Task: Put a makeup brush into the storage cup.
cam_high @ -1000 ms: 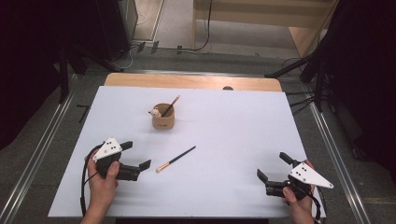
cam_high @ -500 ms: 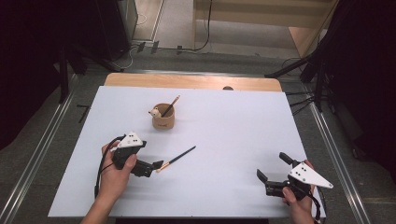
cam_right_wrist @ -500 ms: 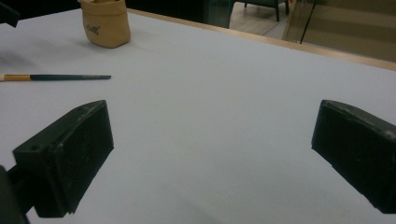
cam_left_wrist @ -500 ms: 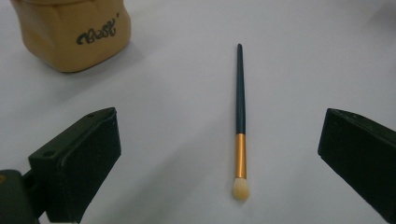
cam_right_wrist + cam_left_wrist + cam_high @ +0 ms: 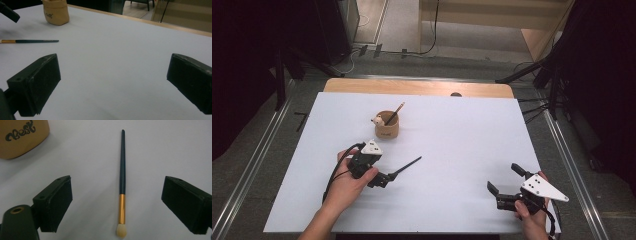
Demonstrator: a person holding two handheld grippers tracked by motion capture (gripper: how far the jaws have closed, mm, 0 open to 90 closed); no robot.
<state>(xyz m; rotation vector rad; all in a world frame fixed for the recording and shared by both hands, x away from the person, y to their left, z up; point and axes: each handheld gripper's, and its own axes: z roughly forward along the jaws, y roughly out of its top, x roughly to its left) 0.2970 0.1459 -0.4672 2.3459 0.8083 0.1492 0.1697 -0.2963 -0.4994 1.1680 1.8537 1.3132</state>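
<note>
A slim brush (image 5: 408,165) with a dark handle, an orange ferrule and a pale tip lies flat on the white table sheet (image 5: 462,125). My left gripper (image 5: 382,179) sits over its bristle end. In the left gripper view the brush (image 5: 122,170) lies between the two jaws of the left gripper (image 5: 116,202), which have just been closing. Both pads stand well apart from it. My right gripper (image 5: 503,178) rests near the front right of the table, open, with nothing between the jaws; its own view shows the right gripper (image 5: 115,82) over bare sheet and the brush (image 5: 32,41) far off.
A tan cup (image 5: 387,126) stands behind the left gripper, with a stick leaning in it and a small figure on its rim. The cup (image 5: 22,137) has dark lettering. A wooden table edge (image 5: 417,87) runs along the far side. Dark stands flank the table.
My left gripper has slid right across the table to the brush and now straddles its bristle end. The right gripper has stayed in place.
</note>
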